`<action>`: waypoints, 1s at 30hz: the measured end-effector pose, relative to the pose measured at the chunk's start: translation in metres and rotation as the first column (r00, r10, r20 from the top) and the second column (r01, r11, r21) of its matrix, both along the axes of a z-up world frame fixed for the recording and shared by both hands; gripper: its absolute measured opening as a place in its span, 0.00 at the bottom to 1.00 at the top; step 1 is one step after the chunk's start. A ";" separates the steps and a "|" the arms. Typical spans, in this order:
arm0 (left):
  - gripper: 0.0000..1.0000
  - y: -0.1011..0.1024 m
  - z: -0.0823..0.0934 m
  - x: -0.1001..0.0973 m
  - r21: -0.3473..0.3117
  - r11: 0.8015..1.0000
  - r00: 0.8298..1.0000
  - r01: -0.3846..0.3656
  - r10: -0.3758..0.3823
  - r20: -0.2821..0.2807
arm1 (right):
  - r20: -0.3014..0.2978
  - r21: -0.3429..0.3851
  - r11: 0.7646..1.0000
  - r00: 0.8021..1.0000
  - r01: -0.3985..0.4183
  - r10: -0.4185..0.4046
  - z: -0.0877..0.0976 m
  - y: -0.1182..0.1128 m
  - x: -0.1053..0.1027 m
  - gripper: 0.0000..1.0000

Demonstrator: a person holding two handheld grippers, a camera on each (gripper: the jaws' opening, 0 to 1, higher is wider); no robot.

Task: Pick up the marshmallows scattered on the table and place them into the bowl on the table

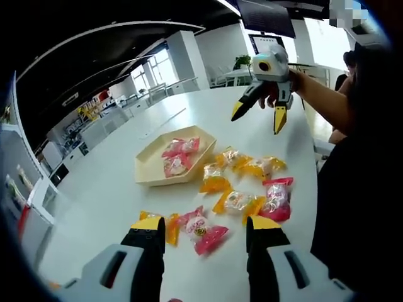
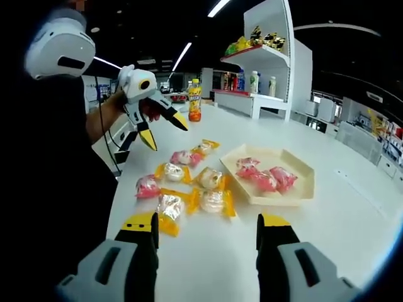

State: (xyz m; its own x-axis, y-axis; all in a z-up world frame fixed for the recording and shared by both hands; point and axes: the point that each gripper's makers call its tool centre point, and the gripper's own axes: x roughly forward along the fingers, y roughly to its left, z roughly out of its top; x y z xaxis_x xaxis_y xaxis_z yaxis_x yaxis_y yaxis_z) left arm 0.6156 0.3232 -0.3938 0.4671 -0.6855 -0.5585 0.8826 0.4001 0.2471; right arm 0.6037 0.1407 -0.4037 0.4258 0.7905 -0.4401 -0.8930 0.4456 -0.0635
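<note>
- The marshmallows are small white puffs, each sealed in a clear crinkly wrapper with pink or yellow-orange twisted ends.
- The bowl [image 1: 151, 168] is a shallow cream tray with angled corners, sitting on the white table [image 1: 94, 201]; three pink-wrapped marshmallows [image 2: 264, 176] already lie inside it.
- Just beside the bowl the rest are strewn in a loose cluster: yellow-wrapped marshmallows [image 1: 249, 165] near the bowl's edge, and a pink-wrapped marshmallow [image 1: 276, 200] further out.
- In the left gripper view the left gripper [image 1: 203, 234] hovers low over the table with its yellow-tipped black jaws spread wide; one pink-ended marshmallow [image 1: 203, 230] lies between them, not pinched.
- In the right gripper view the right gripper [image 2: 211, 229] also has its jaws spread apart, nothing in them, with a yellow-ended marshmallow [image 2: 169, 211] just by one jaw.
- Beyond the cluster, an orange drink bottle [image 2: 194, 100] stands on the table, and white shelves [image 2: 264, 69] hold more bottles and snack packs.
</note>
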 end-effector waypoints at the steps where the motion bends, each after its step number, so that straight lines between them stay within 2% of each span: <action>1: 0.51 0.000 0.001 0.001 -0.008 1.000 1.000 -0.005 0.005 0.004 | -0.001 -0.001 1.000 1.000 0.000 0.000 0.000 0.000 0.000 0.61; 7: 0.51 0.002 0.002 0.008 -0.047 0.998 0.999 -0.039 0.039 0.010 | -0.007 -0.021 1.000 1.000 0.010 -0.010 -0.003 -0.002 0.001 0.61; 9: 0.51 0.002 0.006 0.011 -0.065 0.997 0.998 -0.041 0.044 0.039 | -0.006 -0.022 1.000 1.000 0.010 -0.010 -0.003 -0.002 0.000 0.61; 12: 0.51 0.002 0.008 0.013 -0.084 0.995 0.997 -0.054 0.058 0.044 | -0.006 -0.023 1.000 1.000 0.014 -0.014 -0.003 -0.002 0.001 0.61; 15: 0.51 0.005 0.011 0.021 -0.116 0.989 0.994 -0.093 0.099 0.048 | -0.006 -0.026 1.000 1.000 0.016 -0.016 -0.003 -0.003 0.001 0.61; 20: 0.51 0.006 0.013 0.025 -0.147 0.982 0.991 -0.118 0.126 0.049 | -0.006 -0.023 1.000 1.000 0.005 -0.005 -0.002 -0.001 -0.001 0.61; 25: 0.52 0.005 0.018 0.033 -0.203 0.968 0.984 -0.145 0.162 0.073 | -0.012 -0.023 1.000 1.000 0.012 -0.012 -0.004 -0.001 0.001 0.61; 30: 0.52 0.009 0.015 0.037 -0.221 0.959 0.979 -0.179 0.197 0.061 | -0.014 -0.023 1.000 1.000 0.011 -0.011 -0.004 0.000 0.001 0.61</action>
